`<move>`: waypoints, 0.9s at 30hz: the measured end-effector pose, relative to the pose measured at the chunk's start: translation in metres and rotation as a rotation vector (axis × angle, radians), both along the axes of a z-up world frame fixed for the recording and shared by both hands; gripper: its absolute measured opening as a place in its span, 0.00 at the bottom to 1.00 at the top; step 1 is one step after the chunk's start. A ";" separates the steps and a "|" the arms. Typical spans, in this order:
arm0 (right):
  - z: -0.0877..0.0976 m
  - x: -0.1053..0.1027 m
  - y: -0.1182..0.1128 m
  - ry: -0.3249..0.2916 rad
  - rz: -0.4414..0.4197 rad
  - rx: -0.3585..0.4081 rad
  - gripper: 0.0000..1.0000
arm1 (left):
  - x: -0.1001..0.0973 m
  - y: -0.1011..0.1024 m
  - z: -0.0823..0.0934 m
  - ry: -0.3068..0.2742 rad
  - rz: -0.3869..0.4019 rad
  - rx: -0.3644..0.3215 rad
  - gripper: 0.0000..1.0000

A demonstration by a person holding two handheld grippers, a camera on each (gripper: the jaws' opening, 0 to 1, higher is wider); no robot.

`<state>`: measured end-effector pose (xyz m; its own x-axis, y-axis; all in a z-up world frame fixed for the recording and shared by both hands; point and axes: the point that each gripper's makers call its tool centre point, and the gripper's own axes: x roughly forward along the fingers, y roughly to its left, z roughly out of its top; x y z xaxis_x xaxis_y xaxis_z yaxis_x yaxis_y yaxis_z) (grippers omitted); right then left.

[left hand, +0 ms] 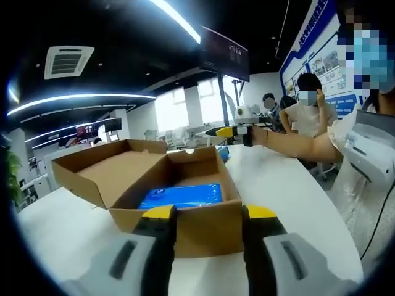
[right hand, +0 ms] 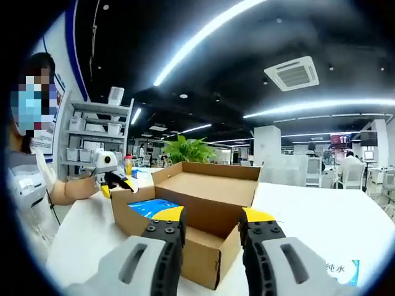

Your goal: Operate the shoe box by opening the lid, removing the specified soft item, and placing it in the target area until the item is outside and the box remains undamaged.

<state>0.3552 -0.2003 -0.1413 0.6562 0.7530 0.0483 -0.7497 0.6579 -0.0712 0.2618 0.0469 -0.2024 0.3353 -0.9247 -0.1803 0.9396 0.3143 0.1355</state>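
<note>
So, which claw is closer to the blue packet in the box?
The left claw: the blue packet lies just behind the box wall it faces. The right claw faces the box's far corner.

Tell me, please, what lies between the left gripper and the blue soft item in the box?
In the left gripper view, the shoe box's near cardboard wall stands between the left gripper and the blue packet inside.
</note>
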 end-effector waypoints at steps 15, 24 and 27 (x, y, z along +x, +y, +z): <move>0.037 -0.007 0.059 0.024 0.081 -0.068 0.39 | 0.002 0.000 -0.001 -0.004 0.000 0.003 0.43; 0.031 -0.001 0.096 0.164 0.060 -0.134 0.49 | 0.003 0.001 -0.002 -0.006 0.000 0.004 0.43; 0.027 0.003 0.111 0.235 0.038 -0.149 0.50 | 0.004 0.001 -0.003 -0.007 -0.001 0.003 0.43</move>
